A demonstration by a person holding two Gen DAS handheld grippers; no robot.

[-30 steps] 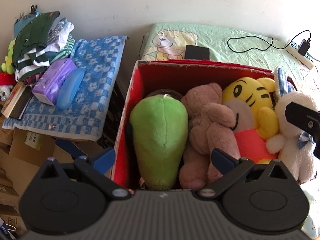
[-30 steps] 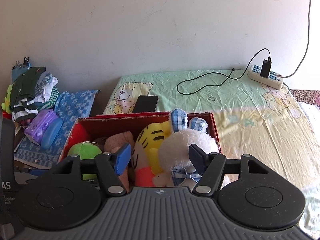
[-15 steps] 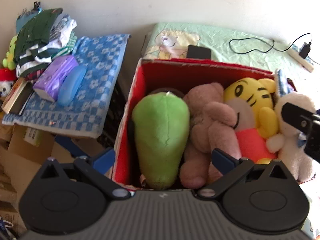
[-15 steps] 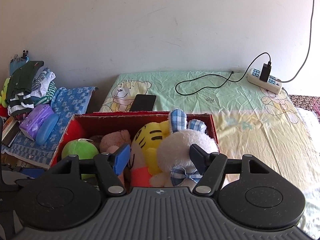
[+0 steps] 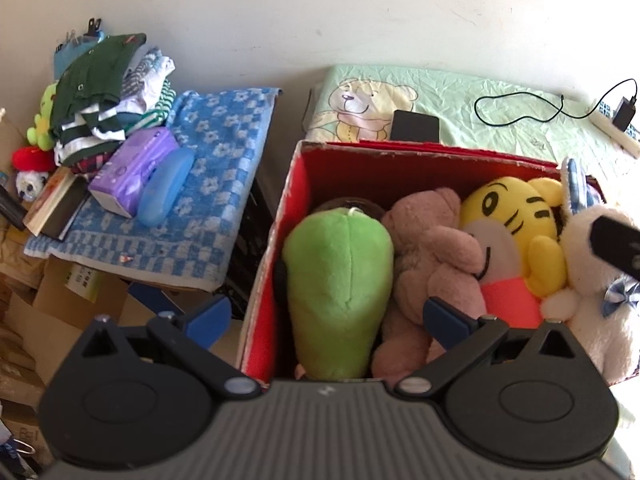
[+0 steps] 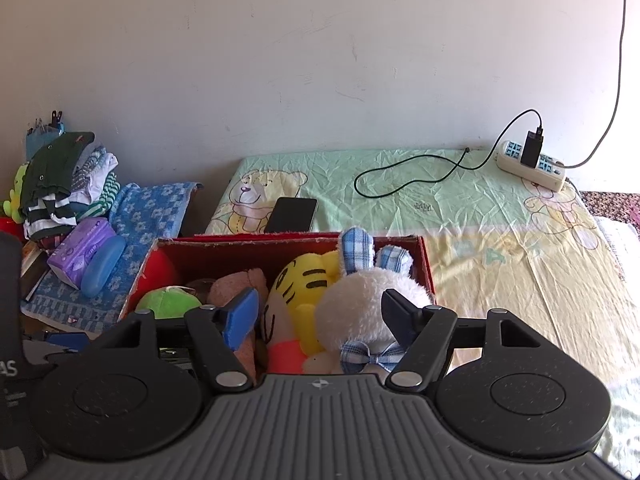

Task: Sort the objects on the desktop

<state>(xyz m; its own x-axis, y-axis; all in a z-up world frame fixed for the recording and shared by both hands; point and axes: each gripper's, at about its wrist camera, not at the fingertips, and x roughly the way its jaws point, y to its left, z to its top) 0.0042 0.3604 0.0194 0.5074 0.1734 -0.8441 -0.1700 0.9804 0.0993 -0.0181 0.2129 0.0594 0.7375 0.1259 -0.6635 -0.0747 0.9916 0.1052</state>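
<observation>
Red cardboard box [image 5: 298, 208], four soft light plush toys; my left gripper [image 5: 326, 318] and right gripper [image 6: 320, 312], jaws apart, empty; grip green plush pear [image 5: 338, 276] mid-body.

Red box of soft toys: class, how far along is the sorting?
Done: the red box holds four plush toys, green to white rabbit. In hand: nothing; left tongs and right tongs are open. Left: the phone, tissue pack and blue case lie outside.
</observation>
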